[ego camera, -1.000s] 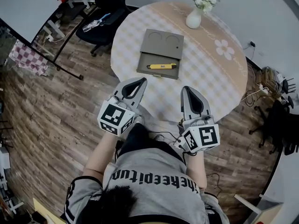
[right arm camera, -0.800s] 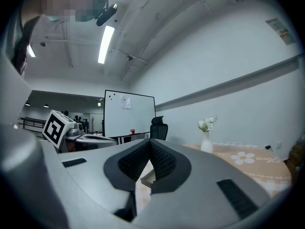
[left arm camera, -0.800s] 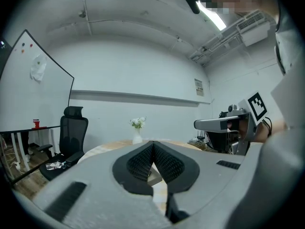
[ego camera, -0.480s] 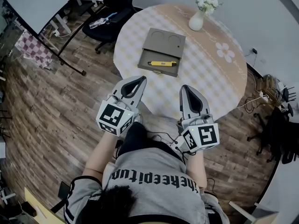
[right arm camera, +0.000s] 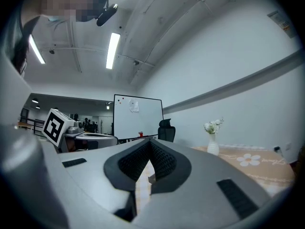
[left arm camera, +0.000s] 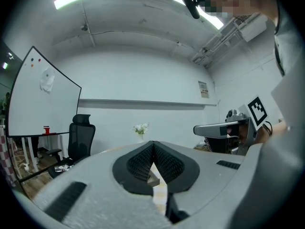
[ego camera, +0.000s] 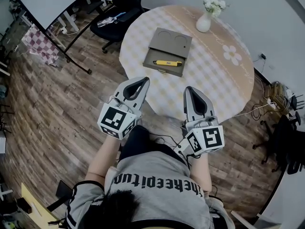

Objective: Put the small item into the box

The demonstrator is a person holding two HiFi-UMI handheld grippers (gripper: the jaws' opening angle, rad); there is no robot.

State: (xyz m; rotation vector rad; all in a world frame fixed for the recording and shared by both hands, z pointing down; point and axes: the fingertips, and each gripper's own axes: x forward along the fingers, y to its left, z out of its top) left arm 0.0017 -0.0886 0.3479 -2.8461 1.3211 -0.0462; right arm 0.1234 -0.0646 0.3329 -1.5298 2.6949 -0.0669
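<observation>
Here the small yellow item [ego camera: 167, 63] lies in the near tray of the open grey box [ego camera: 174, 42], at about 10 o'clock on the round table [ego camera: 214, 78]. The left gripper [ego camera: 142, 80] and right gripper [ego camera: 190, 89] are both closed tip to tip on nothing, at the table's 6 to 7 o'clock edge. A flower vase [ego camera: 204, 23] stands at 1 o'clock.

Left gripper [ego camera: 142, 81] and right gripper [ego camera: 189, 90] level, side by side, jaws together, empty.
</observation>
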